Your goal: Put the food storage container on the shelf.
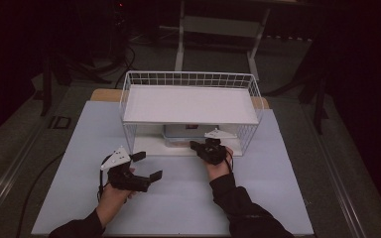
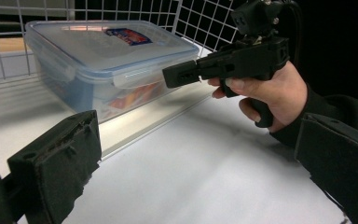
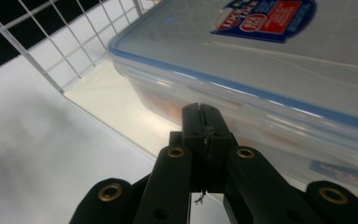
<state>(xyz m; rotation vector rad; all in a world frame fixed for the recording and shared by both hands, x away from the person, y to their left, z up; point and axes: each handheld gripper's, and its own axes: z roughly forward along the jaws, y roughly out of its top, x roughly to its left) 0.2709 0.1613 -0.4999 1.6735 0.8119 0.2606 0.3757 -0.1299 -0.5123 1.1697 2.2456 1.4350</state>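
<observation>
Right gripper view, we have our right gripper jaws pressed together, empty, tips at the container's front edge under the wire shelf, left gripper jaws apart, empty, on open table.

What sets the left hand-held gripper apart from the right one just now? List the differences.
1. The left hand-held gripper has its jaws wide open; the right hand-held gripper has its jaws shut, with nothing between them.
2. The left one sits out over the bare white table, away from the wire rack; the right one's tips are up at the clear lidded container on the rack's lower shelf.
Shared: both are black.
</observation>
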